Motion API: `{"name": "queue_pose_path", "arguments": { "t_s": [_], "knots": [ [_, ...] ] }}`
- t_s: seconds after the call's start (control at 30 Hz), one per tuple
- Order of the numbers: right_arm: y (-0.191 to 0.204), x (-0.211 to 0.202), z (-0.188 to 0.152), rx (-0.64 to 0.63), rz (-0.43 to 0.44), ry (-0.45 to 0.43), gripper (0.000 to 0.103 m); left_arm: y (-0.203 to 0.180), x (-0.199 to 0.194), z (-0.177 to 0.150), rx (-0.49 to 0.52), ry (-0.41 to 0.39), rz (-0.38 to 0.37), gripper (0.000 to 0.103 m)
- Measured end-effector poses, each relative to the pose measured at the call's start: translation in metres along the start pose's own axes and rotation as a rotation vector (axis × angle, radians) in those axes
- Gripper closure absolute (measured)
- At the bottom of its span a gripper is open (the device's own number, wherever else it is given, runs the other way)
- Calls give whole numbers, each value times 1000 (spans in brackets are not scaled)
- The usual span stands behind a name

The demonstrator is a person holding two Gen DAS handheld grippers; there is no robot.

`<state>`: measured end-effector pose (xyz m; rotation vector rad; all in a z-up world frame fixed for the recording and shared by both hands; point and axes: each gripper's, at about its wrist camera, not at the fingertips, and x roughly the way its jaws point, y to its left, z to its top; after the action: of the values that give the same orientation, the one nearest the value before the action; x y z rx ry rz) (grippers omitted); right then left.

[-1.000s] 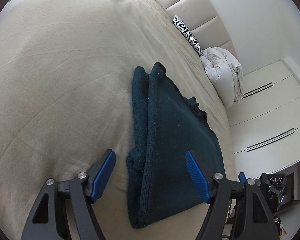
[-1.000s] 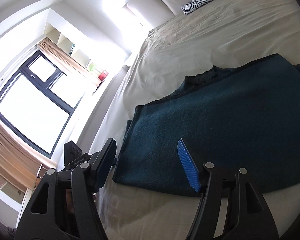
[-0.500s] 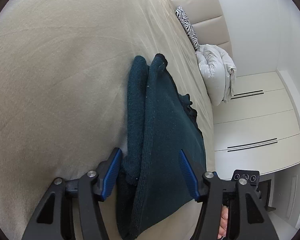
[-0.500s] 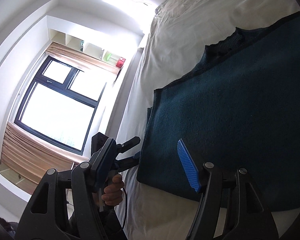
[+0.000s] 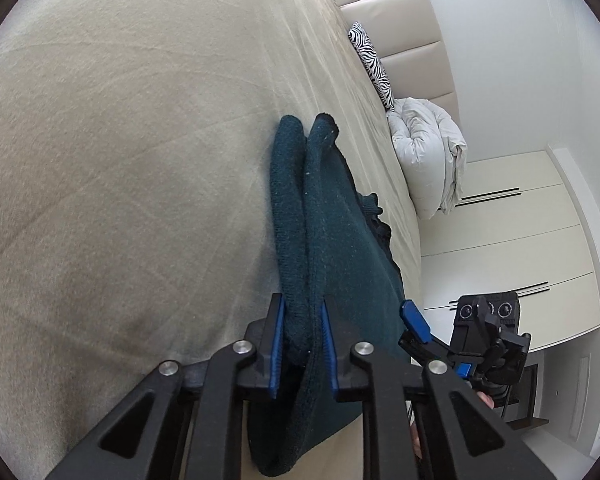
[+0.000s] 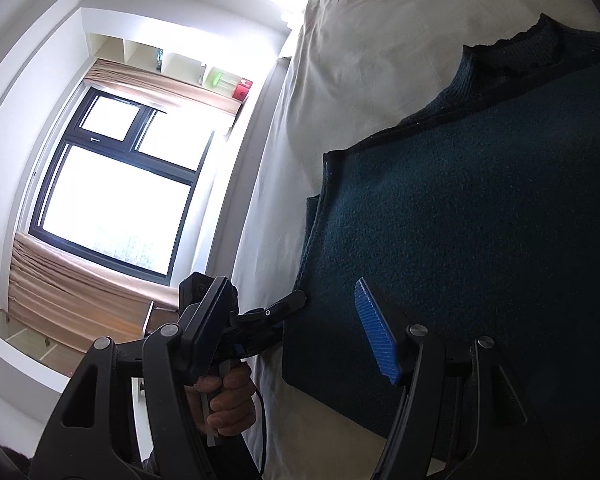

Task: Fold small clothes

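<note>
A dark teal knit sweater (image 5: 332, 240) lies folded on the beige bed (image 5: 120, 160). My left gripper (image 5: 302, 344) has its jaws closing, and both blue pads press the sweater's thick folded edge near the bed's front. In the right wrist view the sweater (image 6: 480, 220) fills the right side, and the left gripper (image 6: 288, 308) bites its near corner, held by a hand (image 6: 224, 400). My right gripper (image 6: 292, 292) stands open low over that same end, with the sweater's corner in the gap and no pad touching it. Its blue pad also shows in the left wrist view, right of the sweater.
A zebra-print pillow (image 5: 372, 64) and a bundled white duvet (image 5: 424, 160) lie at the bed's head by the padded headboard. White wardrobe doors (image 5: 520, 240) stand beyond the bed's right side. A large window (image 6: 112, 208) with tan curtains is on the other side.
The left jaws have closed from wide apart onto the sweater's folded edge. The right gripper has moved down along the sweater toward the corner that the left gripper holds, still open.
</note>
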<state>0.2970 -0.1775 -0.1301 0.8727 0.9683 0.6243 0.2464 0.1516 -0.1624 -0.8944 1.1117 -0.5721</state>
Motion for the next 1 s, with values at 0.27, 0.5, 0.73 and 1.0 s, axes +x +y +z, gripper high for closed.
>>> {"name": "queue_pose_path", "arguments": {
  "t_s": [0.27, 0.5, 0.73, 1.0],
  "knots": [
    [-40, 59, 14, 104, -131, 137, 52, -24, 5, -4, 206, -20, 154, 84],
    [-49, 51, 18, 141, -77, 99, 55, -46, 4, -3, 218, -29, 147, 86],
    [-74, -4, 35, 229, 46, 11, 53, -124, 29, -9, 353, 4, 153, 87],
    [-128, -44, 46, 357, 218, -18, 51, -198, 136, -51, 480, 115, 150, 87]
  ]
}}
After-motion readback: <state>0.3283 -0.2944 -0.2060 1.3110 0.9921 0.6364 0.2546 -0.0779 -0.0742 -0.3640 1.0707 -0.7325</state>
